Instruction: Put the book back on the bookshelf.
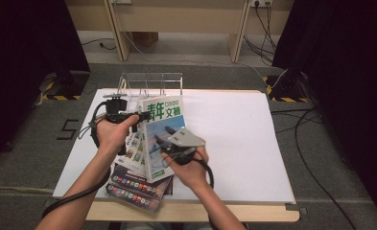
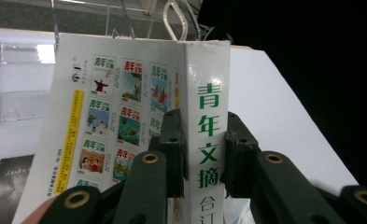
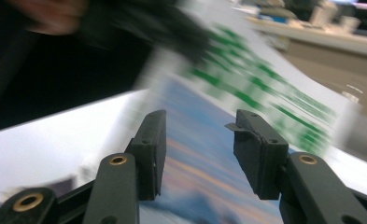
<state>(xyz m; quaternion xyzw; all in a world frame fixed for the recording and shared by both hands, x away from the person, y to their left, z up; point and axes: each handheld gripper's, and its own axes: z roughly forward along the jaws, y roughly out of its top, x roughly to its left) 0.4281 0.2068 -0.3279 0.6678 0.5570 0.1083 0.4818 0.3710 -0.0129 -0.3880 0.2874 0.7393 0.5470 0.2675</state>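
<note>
Magazine (image 2: 204, 116) spine is pinched in my left gripper (image 2: 202, 154) jaws; my right gripper (image 3: 197, 154) jaws stand spread over its cover.

A white table (image 1: 234, 143) carries a clear acrylic stand (image 1: 150, 82) and dark magazines (image 1: 135, 188).

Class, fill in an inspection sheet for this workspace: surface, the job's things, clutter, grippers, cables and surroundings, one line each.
Surface: white table top, mostly bare on the right.
Job's things: thick white book with green title, held up on edge; clear rack at the far edge.
Clutter: dark magazines stacked at the near edge.
Grippers: left gripper clamped across the book's spine; right gripper open before the cover, blurred.
Cables: black leads trail from both grippers; more on the floor at right.
Surroundings: black curtains, wooden furniture legs behind.
</note>
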